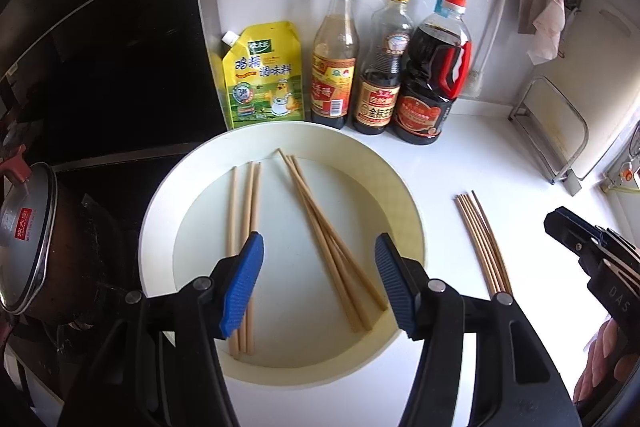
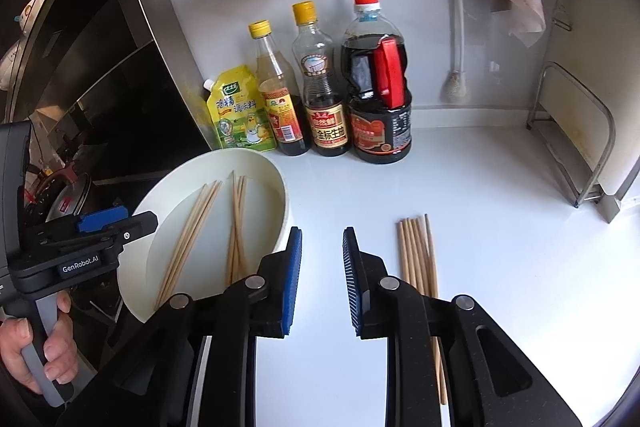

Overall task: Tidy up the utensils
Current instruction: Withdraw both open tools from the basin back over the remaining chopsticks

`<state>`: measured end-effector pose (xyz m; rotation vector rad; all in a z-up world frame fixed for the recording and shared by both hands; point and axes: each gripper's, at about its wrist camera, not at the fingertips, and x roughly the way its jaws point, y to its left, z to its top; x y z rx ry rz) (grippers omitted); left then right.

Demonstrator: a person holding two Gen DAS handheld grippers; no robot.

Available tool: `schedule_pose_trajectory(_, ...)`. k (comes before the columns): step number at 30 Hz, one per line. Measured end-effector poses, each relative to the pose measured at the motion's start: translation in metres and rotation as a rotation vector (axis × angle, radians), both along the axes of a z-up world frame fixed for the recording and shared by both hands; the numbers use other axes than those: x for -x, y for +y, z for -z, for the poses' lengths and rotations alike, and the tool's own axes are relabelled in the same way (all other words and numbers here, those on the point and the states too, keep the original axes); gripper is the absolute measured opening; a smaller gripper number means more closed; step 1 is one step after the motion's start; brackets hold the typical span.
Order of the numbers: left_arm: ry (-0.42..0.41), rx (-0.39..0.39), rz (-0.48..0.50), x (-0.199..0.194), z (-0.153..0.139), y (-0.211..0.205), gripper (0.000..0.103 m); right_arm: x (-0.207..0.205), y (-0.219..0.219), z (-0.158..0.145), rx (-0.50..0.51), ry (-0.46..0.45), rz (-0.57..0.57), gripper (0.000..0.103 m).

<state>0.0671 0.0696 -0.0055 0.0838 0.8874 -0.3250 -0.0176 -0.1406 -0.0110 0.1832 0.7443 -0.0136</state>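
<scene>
left gripper (image 1: 320, 283): jaws apart, nothing between them, hovering over the bowl
right gripper (image 2: 322, 279): jaws parted, empty, above bare counter (image 2: 480, 227)
sorted chopsticks (image 2: 418, 259): aligned bundle on counter, likely done
white bowl (image 1: 160, 211): two loose chopstick clusters (image 1: 320, 227) left to move

My two hand-held grippers: black frames, blue pads.

My left gripper (image 1: 319, 281) and right gripper (image 2: 322, 279) each have two black fingers with ribbed blue pads (image 2: 293, 279) and round silver pivot pins (image 1: 203, 283). From the side, the left one shows white "GenRobot.AI" lettering and a grey handle (image 2: 40, 343); the right one's body reads "DAS".
</scene>
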Motion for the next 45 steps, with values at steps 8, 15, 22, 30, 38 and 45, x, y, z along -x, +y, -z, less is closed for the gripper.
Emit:
schedule_pose_trajectory(8,0.059,0.012,0.020,0.019,0.020,-0.036,0.057,0.018,-0.046,0.024,0.006,0.080,0.051,0.023)
schedule_pose_trajectory(15,0.077,0.015,0.010,0.032,0.031,-0.079,0.064,0.023,-0.091,0.054,0.003,0.163,0.053,0.024)
schedule_pose_trajectory(22,0.067,-0.028,0.007,0.036,0.046,-0.120,0.065,0.016,-0.112,0.089,-0.017,0.203,0.003,0.025)
schedule_pose_trajectory(30,0.037,-0.064,-0.039,0.038,0.055,-0.133,0.067,0.003,-0.114,0.121,-0.021,0.223,-0.051,0.028)
schedule_pose_trajectory(38,0.043,-0.027,-0.057,0.041,0.067,-0.138,0.069,-0.008,-0.107,0.127,-0.001,0.198,-0.094,0.031)
schedule_pose_trajectory(45,0.036,-0.020,-0.055,0.037,0.070,-0.142,0.071,-0.014,-0.097,0.134,0.052,0.208,-0.096,0.031)
